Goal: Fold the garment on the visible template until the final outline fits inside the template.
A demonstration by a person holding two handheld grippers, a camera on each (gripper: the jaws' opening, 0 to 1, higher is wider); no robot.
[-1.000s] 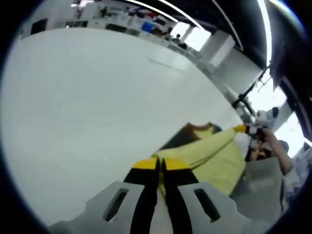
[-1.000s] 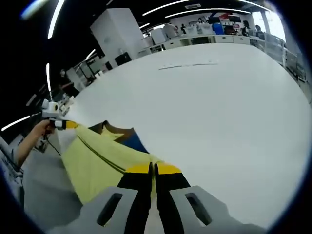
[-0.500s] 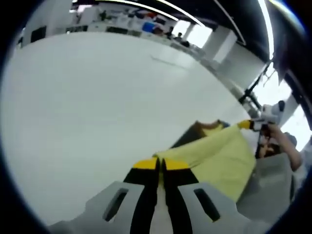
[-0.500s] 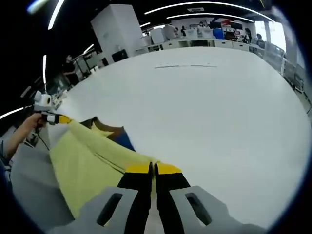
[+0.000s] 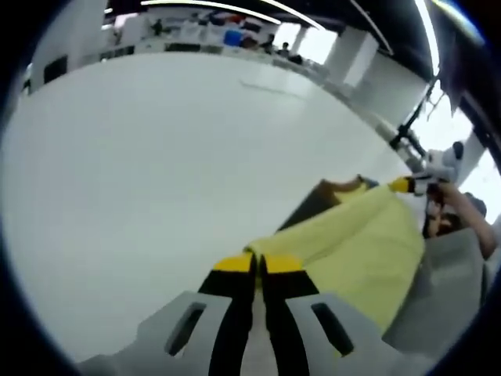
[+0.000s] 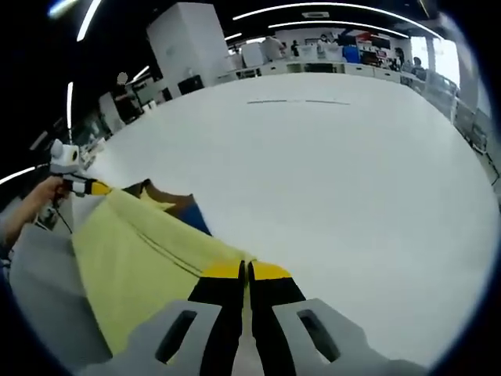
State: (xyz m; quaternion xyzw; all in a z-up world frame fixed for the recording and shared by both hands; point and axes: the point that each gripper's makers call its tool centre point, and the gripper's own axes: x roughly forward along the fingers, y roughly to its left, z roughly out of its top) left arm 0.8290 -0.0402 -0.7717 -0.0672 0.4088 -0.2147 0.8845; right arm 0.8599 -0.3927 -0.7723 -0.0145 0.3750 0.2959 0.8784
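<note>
Between jaws pressed together, left gripper (image 5: 257, 265) and right gripper (image 6: 246, 270): one corner each of yellow garment (image 5: 356, 247), stretched in air above white table (image 5: 141, 157). Soft, light, limp by judgement; hold best kept at corners, edge taut. Left gripper view: brown lining at far edge. Right gripper view: blue patch (image 6: 197, 220), template marks (image 6: 297, 101) far across table.

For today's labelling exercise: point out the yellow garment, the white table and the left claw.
yellow garment (image 5: 360, 251), left gripper view, on the flat yellow cloth stretched between the claws.
white table (image 6: 352, 180), right gripper view, on its bare top.
left claw (image 5: 257, 262), left gripper view, between its yellow tips, shut on the cloth's edge.
</note>
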